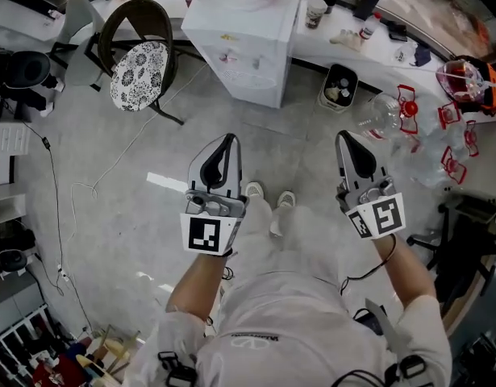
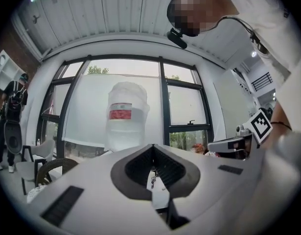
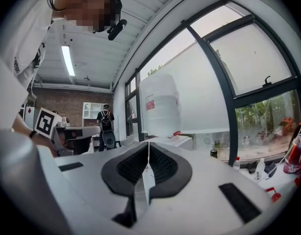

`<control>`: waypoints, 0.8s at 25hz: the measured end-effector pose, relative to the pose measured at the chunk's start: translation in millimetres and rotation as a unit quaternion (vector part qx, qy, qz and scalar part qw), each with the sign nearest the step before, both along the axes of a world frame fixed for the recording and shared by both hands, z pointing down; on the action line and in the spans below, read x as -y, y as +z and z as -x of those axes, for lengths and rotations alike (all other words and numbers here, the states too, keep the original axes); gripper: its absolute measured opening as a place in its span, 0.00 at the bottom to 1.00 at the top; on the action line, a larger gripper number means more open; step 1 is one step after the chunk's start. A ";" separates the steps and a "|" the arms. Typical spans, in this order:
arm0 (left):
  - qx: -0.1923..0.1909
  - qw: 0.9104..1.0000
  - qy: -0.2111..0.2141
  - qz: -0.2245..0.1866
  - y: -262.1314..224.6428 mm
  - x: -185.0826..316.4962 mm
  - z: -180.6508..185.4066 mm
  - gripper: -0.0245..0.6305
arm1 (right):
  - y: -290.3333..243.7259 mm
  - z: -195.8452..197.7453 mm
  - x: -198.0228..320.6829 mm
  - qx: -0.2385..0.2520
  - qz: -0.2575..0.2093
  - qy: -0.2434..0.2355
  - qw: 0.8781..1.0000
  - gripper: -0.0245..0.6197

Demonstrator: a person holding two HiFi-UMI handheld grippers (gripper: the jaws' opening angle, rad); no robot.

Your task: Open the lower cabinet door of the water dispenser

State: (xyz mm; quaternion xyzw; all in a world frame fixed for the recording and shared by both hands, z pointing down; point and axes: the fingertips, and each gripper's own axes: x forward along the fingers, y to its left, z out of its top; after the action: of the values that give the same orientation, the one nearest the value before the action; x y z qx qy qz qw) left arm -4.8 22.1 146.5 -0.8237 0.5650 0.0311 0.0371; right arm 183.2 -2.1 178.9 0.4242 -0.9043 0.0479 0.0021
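The white water dispenser point(image 1: 246, 51) stands on the floor ahead of me, with a big clear bottle point(image 2: 126, 115) on top. From above, its front face shows only as a narrow strip, and I cannot make out the lower cabinet door. Both grippers point level toward it and are well short of it. My left gripper point(image 1: 225, 145) is shut, tips together, nothing between them. My right gripper point(image 1: 351, 141) is also shut and empty. The bottle point(image 3: 160, 106) rises above the closed jaw tips in the right gripper view.
A chair with a patterned cushion point(image 1: 139, 72) stands left of the dispenser. A small bin point(image 1: 340, 85) and a clear bottle point(image 1: 381, 113) lie to its right. A cable point(image 1: 78, 190) trails over the floor at left. A person with a backpack point(image 3: 106, 122) stands far back.
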 end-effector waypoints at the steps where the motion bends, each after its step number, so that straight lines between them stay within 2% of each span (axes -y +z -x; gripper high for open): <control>1: 0.003 1.000 0.002 0.006 18.7 7.3 -0.7 0.04 | 15.1 4.0 7.6 0.002 -0.001 -0.001 1.000 0.06; 5: 0.006 1.000 0.025 0.011 102.5 38.6 -5.4 0.04 | 91.8 20.1 39.7 0.014 -0.003 0.002 1.000 0.06; 12: 0.009 0.998 0.059 0.013 276.7 91.8 -16.8 0.04 | 265.6 44.5 83.1 0.021 -0.002 -0.009 1.000 0.06; 20: 0.006 0.998 0.059 0.015 434.9 147.3 -24.0 0.04 | 424.9 60.6 132.1 0.029 -0.003 -0.002 1.000 0.06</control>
State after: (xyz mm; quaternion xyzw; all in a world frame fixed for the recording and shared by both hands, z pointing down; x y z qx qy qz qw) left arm 19.2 -125.3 581.4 -0.8565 0.5152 0.0193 0.0261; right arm 122.6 -134.2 603.8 0.4211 -0.9048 0.0577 -0.0250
